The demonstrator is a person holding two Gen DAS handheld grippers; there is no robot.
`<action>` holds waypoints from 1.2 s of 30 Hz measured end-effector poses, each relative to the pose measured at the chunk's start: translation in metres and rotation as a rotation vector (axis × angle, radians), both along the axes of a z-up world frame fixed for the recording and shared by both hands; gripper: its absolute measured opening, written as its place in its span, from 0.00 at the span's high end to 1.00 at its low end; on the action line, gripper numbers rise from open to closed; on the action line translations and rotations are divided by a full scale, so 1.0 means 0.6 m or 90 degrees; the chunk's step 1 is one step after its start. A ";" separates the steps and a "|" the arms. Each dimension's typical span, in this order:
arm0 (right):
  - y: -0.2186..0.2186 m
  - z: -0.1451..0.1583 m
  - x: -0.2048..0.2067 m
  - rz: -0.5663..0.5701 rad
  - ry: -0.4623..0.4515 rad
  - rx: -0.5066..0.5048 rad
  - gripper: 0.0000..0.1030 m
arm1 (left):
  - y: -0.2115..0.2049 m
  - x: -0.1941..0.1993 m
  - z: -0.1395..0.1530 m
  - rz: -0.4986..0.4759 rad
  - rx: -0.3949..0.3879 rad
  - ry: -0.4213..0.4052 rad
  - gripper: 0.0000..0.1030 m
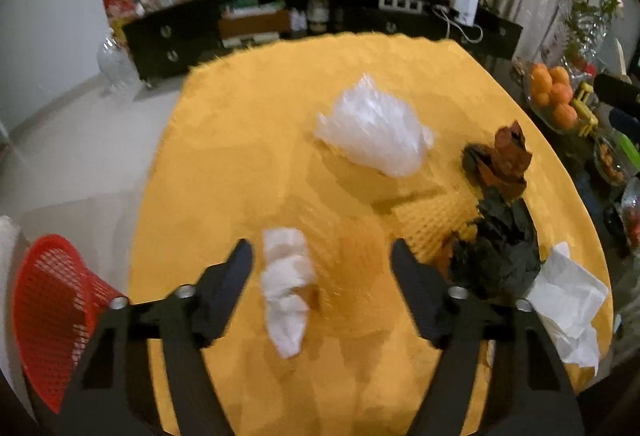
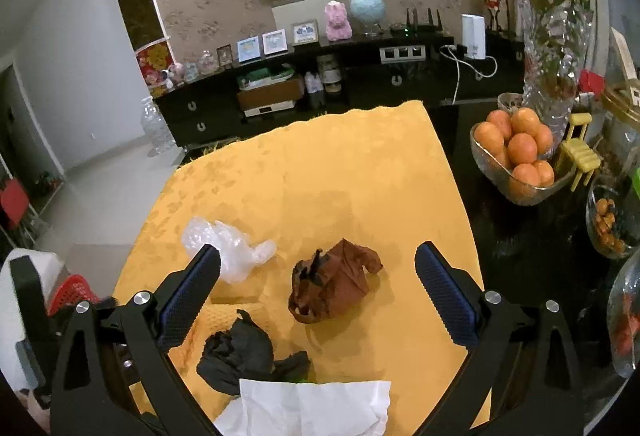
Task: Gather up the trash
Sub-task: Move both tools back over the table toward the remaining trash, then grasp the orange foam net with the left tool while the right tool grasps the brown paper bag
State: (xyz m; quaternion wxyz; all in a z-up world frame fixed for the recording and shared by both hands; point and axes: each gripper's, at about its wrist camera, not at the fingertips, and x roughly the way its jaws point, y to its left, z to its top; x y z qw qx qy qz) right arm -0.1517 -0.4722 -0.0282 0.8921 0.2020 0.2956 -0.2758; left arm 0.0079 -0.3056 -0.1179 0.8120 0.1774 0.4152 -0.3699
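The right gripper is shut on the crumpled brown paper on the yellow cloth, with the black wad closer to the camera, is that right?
Not quite. The right gripper is open, its fingers spread either side of the crumpled brown paper without touching it, as the right wrist view shows. The paper does lie on the yellow cloth, with the black wad closer to the camera.

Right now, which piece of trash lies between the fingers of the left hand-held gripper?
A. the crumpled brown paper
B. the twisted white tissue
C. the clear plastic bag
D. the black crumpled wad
B: in the left wrist view the twisted white tissue lies on the yellow cloth between the open fingers of the left hand-held gripper, nearer the left finger, not gripped.
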 end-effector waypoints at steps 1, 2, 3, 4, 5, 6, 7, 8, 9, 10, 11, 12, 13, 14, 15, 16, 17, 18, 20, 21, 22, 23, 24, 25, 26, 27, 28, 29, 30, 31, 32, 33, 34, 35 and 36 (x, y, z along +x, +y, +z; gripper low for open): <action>-0.001 -0.002 0.000 0.000 0.002 0.000 0.08 | -0.002 -0.002 -0.005 0.000 0.003 0.006 0.37; -0.001 -0.003 0.000 0.000 0.003 0.001 0.08 | -0.005 0.000 -0.013 -0.001 0.007 0.017 0.42; -0.002 -0.003 0.000 0.000 0.003 0.002 0.08 | -0.007 0.000 -0.018 -0.003 0.010 0.025 0.49; -0.003 -0.004 -0.001 0.000 0.003 0.003 0.08 | -0.008 -0.001 -0.020 -0.006 0.011 0.033 0.52; -0.003 -0.004 -0.001 0.000 0.003 0.003 0.08 | -0.008 -0.002 -0.022 -0.010 0.010 0.040 0.59; -0.003 -0.004 -0.001 0.000 0.004 0.003 0.08 | -0.008 -0.004 -0.023 -0.014 0.010 0.039 0.64; -0.004 -0.005 -0.001 -0.001 0.004 0.004 0.08 | -0.009 -0.006 -0.022 -0.016 0.011 0.036 0.67; -0.005 -0.006 -0.001 -0.001 0.005 0.004 0.08 | -0.009 -0.007 -0.021 -0.019 0.009 0.037 0.73; -0.006 -0.006 -0.001 -0.002 0.005 0.004 0.08 | -0.008 -0.007 -0.020 -0.020 0.006 0.041 0.78; -0.007 -0.007 -0.001 -0.002 0.006 0.005 0.08 | -0.008 -0.008 -0.019 -0.019 0.003 0.043 0.79; -0.007 -0.007 0.000 -0.002 0.007 0.004 0.08 | -0.006 -0.008 -0.017 -0.018 -0.001 0.043 0.82; -0.007 -0.007 -0.001 -0.001 0.007 0.003 0.08 | -0.004 -0.009 -0.015 -0.019 -0.007 0.042 0.86; -0.007 -0.007 0.000 -0.001 0.007 0.003 0.08 | -0.004 -0.011 -0.012 -0.022 -0.013 0.041 0.87; -0.007 -0.007 -0.001 -0.001 0.006 0.004 0.08 | -0.004 -0.013 -0.009 -0.025 -0.018 0.040 0.87; -0.007 -0.008 0.000 0.000 0.008 0.004 0.08 | -0.004 -0.016 -0.005 -0.029 -0.023 0.039 0.88; -0.008 -0.009 0.000 -0.001 0.010 0.004 0.08 | -0.003 -0.019 -0.001 -0.031 -0.027 0.036 0.88; -0.010 -0.010 0.000 -0.002 0.011 0.005 0.08 | 0.000 -0.021 0.006 -0.035 -0.034 0.032 0.88; -0.011 -0.012 0.001 -0.003 0.013 0.007 0.08 | 0.002 -0.021 0.012 -0.034 -0.039 0.030 0.88; -0.017 -0.014 0.000 -0.008 0.013 0.012 0.08 | 0.007 -0.019 0.024 -0.030 -0.050 0.026 0.88; -0.019 -0.016 0.001 -0.009 0.012 0.016 0.08 | 0.012 -0.017 0.032 -0.025 -0.058 0.025 0.88; -0.023 -0.018 0.000 -0.010 0.010 0.023 0.08 | 0.020 -0.011 0.042 -0.018 -0.070 0.026 0.88; -0.025 -0.020 0.000 -0.012 0.008 0.030 0.08 | 0.025 -0.006 0.048 -0.012 -0.078 0.026 0.88; -0.030 -0.023 -0.001 -0.013 0.005 0.040 0.08 | 0.032 -0.001 0.056 -0.004 -0.087 0.026 0.88; -0.033 -0.026 -0.001 -0.014 0.004 0.047 0.08 | 0.040 0.005 0.064 0.004 -0.097 0.026 0.88; -0.036 -0.029 0.000 -0.015 0.003 0.056 0.08 | 0.046 0.009 0.069 0.010 -0.103 0.025 0.88; -0.041 -0.035 0.002 -0.016 0.003 0.067 0.08 | 0.051 0.013 0.074 0.017 -0.108 0.022 0.88; -0.043 -0.039 0.004 -0.018 0.005 0.076 0.08 | 0.057 0.016 0.080 0.024 -0.111 0.017 0.88; -0.047 -0.044 0.007 -0.019 0.006 0.084 0.08 | 0.062 0.019 0.086 0.032 -0.114 0.011 0.88; -0.052 -0.051 0.011 -0.021 0.011 0.089 0.08 | 0.068 0.021 0.091 0.038 -0.116 0.004 0.88; -0.053 -0.054 0.014 -0.022 0.015 0.089 0.08 | 0.072 0.023 0.095 0.043 -0.117 -0.001 0.88; -0.053 -0.059 0.018 -0.021 0.020 0.087 0.08 | 0.075 0.025 0.099 0.046 -0.119 -0.003 0.88; -0.055 -0.065 0.026 -0.018 0.027 0.085 0.08 | 0.078 0.026 0.103 0.051 -0.121 -0.007 0.88; -0.055 -0.069 0.031 -0.016 0.034 0.081 0.08 | 0.081 0.027 0.106 0.054 -0.121 -0.011 0.88; -0.056 -0.075 0.037 -0.016 0.042 0.076 0.08 | 0.082 0.027 0.107 0.056 -0.121 -0.014 0.88; -0.057 -0.083 0.047 -0.015 0.055 0.071 0.08 | 0.084 0.027 0.108 0.057 -0.120 -0.018 0.88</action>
